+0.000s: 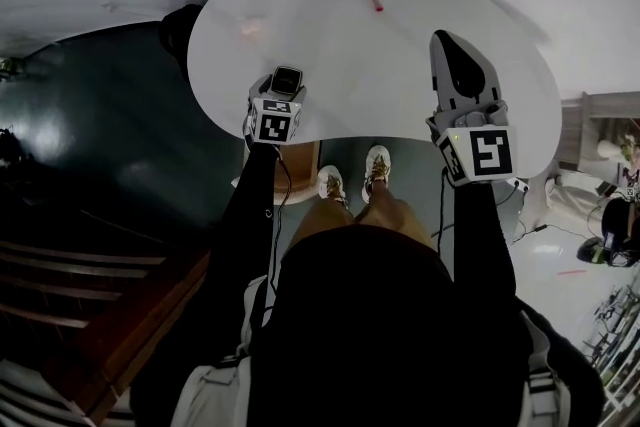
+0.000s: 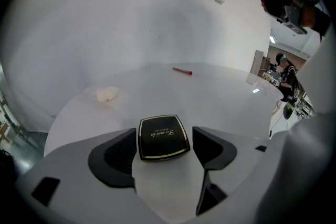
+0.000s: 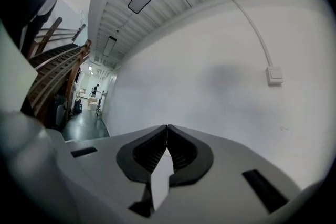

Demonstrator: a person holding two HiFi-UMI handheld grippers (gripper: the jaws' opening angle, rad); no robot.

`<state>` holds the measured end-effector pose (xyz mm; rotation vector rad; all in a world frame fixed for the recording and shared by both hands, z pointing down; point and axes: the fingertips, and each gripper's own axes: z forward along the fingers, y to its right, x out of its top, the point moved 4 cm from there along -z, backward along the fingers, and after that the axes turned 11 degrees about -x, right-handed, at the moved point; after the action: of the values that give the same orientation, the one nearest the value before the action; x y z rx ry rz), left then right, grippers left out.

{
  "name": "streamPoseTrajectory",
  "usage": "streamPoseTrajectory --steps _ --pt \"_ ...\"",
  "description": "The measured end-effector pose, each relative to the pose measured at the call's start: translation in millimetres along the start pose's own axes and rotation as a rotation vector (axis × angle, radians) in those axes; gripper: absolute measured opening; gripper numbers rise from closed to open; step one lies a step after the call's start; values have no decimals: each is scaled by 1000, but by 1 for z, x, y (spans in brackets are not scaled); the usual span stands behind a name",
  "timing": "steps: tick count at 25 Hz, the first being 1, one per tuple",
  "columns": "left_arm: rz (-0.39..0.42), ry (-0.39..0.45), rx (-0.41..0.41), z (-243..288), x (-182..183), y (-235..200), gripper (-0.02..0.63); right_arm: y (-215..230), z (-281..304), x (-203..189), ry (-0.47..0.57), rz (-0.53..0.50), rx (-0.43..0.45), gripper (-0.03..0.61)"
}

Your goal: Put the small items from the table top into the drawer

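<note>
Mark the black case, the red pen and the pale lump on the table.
black case [image 2: 163, 136], left gripper view, middle of its lid.
red pen [image 2: 182, 71], left gripper view, middle of its barrel.
pale lump [image 2: 106, 94], left gripper view, its centre.

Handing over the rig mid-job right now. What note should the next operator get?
Left claw: open, straddling the black compact, which lies flat on the white table; the pads are not pressing on it.
Right claw: shut, empty, aimed at the wall, away from the items.
Other items: the red pen lies at the table's far side, and a small pale lump lies to the left.
Done: nothing visibly stowed; all three items are on the table top. The drawer is not clearly in view.
Left to do: close on the compact and take it to the drawer, then the pen and the lump.
</note>
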<state>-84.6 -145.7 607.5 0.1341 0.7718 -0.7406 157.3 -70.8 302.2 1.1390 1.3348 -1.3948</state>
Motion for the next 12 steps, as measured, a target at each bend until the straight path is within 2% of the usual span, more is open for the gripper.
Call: streamPoseTrajectory --steps 4,9,12 --pt "-45 9 -29 12 -7 -6 339 3 -3 -1 -11 -5 -4 28" --pt "-52 27 -44 11 -9 -9 337 1 -3 -4 -15 -3 6 28" --pt "-74 73 -34 0 1 -11 337 -1 -1 2 -2 -10 15 28"
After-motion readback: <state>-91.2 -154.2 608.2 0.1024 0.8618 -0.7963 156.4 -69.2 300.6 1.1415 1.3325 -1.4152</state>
